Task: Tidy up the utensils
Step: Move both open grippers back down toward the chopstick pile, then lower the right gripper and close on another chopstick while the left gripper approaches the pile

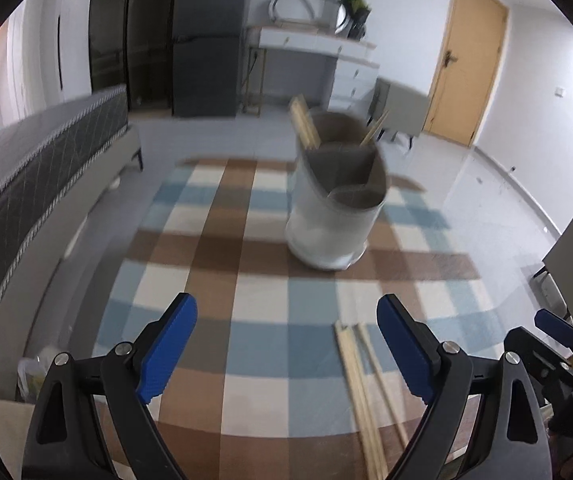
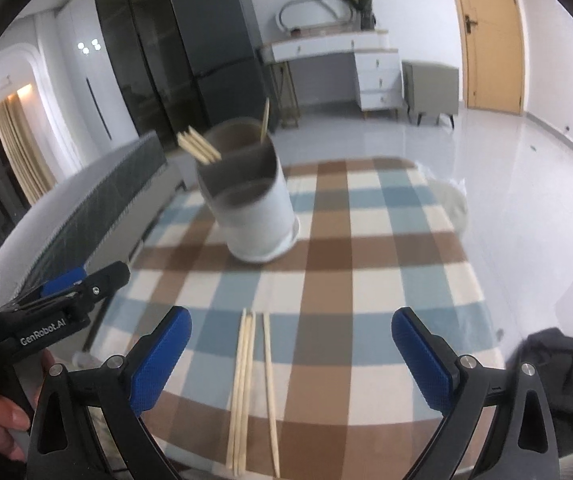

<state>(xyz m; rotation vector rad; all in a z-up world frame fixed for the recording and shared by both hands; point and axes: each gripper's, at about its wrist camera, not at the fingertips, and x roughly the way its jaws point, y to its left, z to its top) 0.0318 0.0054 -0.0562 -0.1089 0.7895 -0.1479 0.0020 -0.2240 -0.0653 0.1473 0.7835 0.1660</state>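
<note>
1. My left gripper (image 1: pixel 286 350) has its jaws spread wide with nothing between them, only checked cloth below.
2. My right gripper (image 2: pixel 290 354) also stands wide apart, holding nothing; loose chopsticks (image 2: pixel 252 392) lie on the cloth between its blue pads without touching either.
3. In the left view those chopsticks (image 1: pixel 360 384) lie just beside my right-hand pad.
4. Farther out on the bench (image 2: pixel 366 240), well apart from the loose sticks, stands the white divided holder (image 2: pixel 254 208), seen too from the left (image 1: pixel 332 208).
5. Several chopsticks already lean in its rear compartment (image 2: pixel 198 146).
6. Beyond: grey floor, a dark fridge (image 2: pixel 222 52), a wooden door (image 1: pixel 466 64).
</note>
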